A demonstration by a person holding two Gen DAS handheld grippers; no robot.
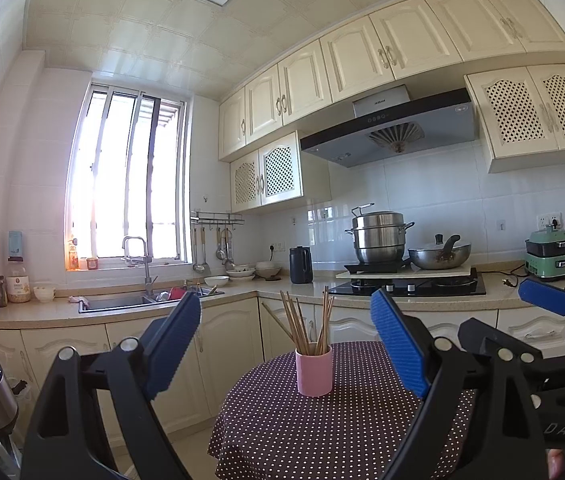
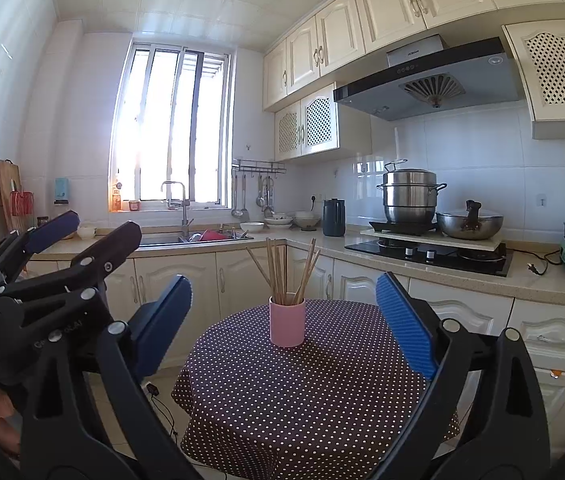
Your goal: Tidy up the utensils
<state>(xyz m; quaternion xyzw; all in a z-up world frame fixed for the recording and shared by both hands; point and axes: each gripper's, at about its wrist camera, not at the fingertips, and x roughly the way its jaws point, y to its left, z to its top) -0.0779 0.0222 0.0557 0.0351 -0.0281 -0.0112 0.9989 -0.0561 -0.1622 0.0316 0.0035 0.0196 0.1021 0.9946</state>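
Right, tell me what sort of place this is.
A home kitchen, most likely. A black gas hob carries a stacked steel steamer pot under a grey range hood, a steel sink with a tap sits below the window, and cream cabinets line the walls.

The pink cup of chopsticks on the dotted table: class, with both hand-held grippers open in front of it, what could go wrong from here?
1. The pink cup is tall and narrow; a sideways nudge could tip it.
2. The chopsticks fan out loosely, so gripping one might drag others out.
3. The left hand-held gripper and right hand-held gripper sit close together; they could collide when reaching.
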